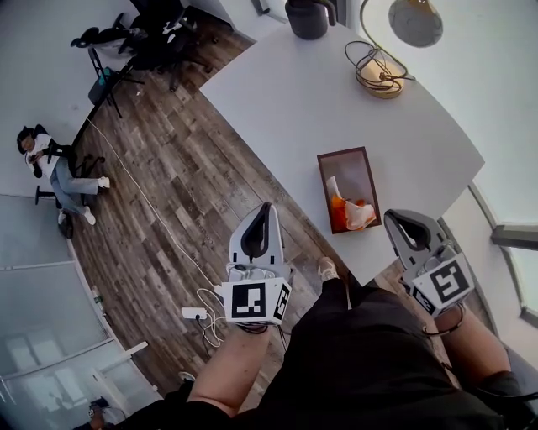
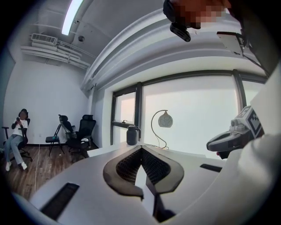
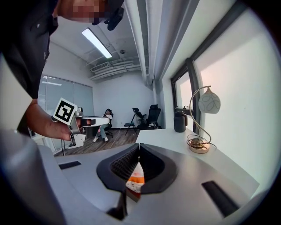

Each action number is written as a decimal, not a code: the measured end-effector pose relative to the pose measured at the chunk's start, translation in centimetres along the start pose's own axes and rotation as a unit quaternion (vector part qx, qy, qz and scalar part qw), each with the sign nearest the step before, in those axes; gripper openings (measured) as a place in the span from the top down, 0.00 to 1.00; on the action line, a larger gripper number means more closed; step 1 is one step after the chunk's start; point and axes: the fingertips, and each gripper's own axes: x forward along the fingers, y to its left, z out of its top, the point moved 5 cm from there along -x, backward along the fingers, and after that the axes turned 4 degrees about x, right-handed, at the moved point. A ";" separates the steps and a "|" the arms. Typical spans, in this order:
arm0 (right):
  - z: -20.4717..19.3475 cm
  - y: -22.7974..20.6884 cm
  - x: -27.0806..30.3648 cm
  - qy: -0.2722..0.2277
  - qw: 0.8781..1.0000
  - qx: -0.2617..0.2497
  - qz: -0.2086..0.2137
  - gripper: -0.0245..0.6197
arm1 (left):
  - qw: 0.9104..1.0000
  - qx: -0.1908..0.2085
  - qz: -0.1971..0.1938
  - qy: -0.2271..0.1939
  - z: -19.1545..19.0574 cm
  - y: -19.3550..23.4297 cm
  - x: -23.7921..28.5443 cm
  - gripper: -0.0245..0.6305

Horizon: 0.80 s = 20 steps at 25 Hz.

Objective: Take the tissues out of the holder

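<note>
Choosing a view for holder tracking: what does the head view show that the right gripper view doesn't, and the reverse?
Head view only: the brown holder in full outline on the white table, plus a power strip on the floor. Right gripper view only: the ceiling light strip. Both: the orange-and-white tissue pack, lamp, dark jug, seated person, left tongs and the shut right tongs.

White, brown, a spot of orange.
The holder (image 1: pixel 345 168) is dark brown on the white table (image 1: pixel 294 92), its tissues (image 1: pixel 357 214) orange and white; left gripper (image 1: pixel 267 206) and right gripper (image 1: pixel 388 217) are pale grey with black-and-white checks; the floor (image 1: pixel 168 168), upper left, is streaky brown plank.
</note>
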 end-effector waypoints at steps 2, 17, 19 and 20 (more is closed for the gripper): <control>-0.7 0.3 0.2 0.002 1.000 -0.002 0.012 0.95 | 1.000 -0.003 -0.001 0.005 -0.5 -0.2 0.0 0.96; -3.8 -0.1 2.8 0.015 0.999 0.000 0.045 0.55 | 0.999 0.004 -0.009 0.039 -4.0 -1.3 0.6 0.96; -4.3 0.2 3.2 0.024 0.999 0.000 0.049 0.55 | 0.999 0.001 -0.012 0.044 -4.4 -1.3 0.4 0.96; -4.5 0.3 3.3 0.027 0.998 -0.001 0.049 0.55 | 0.999 0.001 -0.012 0.046 -4.5 -1.3 0.4 0.96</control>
